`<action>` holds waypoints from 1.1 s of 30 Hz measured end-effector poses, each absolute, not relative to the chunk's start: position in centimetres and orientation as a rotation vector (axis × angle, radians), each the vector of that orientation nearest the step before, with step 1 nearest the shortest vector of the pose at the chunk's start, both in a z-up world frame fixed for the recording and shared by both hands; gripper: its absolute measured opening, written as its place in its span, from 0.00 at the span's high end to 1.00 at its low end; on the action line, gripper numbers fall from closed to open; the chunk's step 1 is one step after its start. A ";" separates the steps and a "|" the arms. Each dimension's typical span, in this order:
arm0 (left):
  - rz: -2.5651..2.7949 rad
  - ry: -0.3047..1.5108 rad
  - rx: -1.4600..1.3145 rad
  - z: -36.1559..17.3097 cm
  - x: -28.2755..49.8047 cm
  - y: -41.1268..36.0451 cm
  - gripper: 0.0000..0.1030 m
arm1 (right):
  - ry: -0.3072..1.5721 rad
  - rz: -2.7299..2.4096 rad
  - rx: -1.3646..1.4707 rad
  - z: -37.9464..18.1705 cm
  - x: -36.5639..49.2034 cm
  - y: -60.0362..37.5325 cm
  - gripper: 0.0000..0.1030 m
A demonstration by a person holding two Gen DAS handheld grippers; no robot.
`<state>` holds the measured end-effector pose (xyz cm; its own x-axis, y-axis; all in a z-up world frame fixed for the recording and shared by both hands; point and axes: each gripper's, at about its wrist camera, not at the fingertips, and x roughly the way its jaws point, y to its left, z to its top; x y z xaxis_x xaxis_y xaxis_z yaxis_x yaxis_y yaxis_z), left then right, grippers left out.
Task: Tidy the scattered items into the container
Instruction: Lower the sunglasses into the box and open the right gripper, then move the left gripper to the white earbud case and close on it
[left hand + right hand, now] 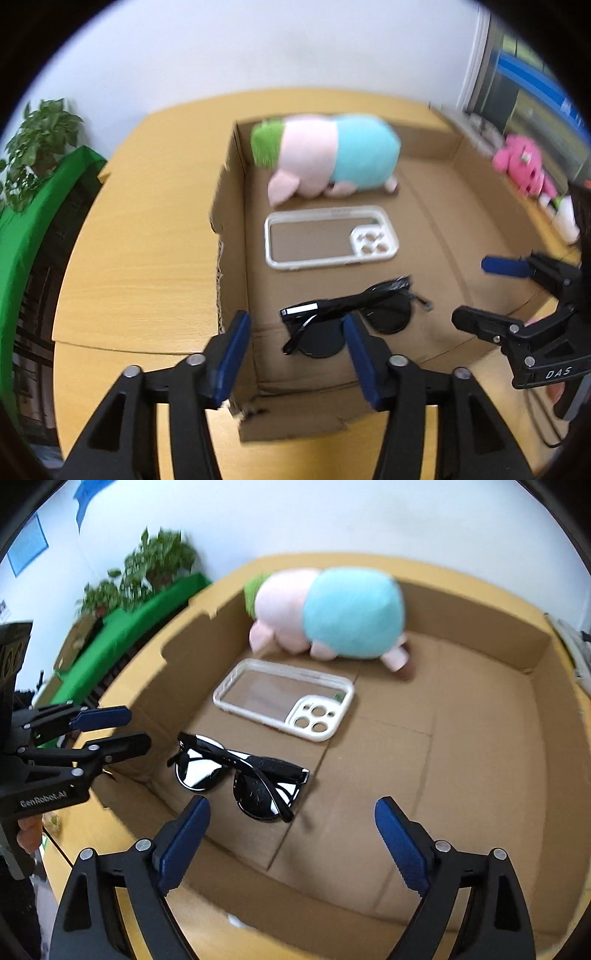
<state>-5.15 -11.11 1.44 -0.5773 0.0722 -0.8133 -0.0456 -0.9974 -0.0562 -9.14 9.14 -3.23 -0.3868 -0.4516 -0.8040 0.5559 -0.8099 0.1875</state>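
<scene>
Right claw spread, empty, sunglasses just beyond in box

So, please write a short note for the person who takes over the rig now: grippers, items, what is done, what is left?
Left hand-held gripper: open, empty, above the box's near left corner.
Right hand-held gripper: open wide, empty, over the box.
In the cardboard box: sunglasses nearest, phone case in the middle, plush toy at the far wall.
Done: these three are inside.
Left: possibly the pink toy outside the box; check for others.
</scene>
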 end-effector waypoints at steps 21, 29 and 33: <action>2.580 -0.216 -1.280 -1.3 1.6 -0.9 0.37 | 0.034 -2.324 1.123 -3.9 0.2 21.9 0.07; 2.497 -0.258 -1.460 -5.1 -0.3 1.2 0.37 | 0.012 -2.251 1.161 -6.8 2.1 22.3 0.07; 2.475 -0.269 -1.543 -6.7 -1.7 1.8 0.37 | 0.030 -2.199 1.181 -8.0 3.0 21.2 0.07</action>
<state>-1.73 1.84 -6.73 -0.4287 0.2738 -0.8610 -0.0825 -0.9609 -0.2644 3.00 21.21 -8.04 -0.3965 -0.5199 -0.7566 0.5400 -0.7986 0.2658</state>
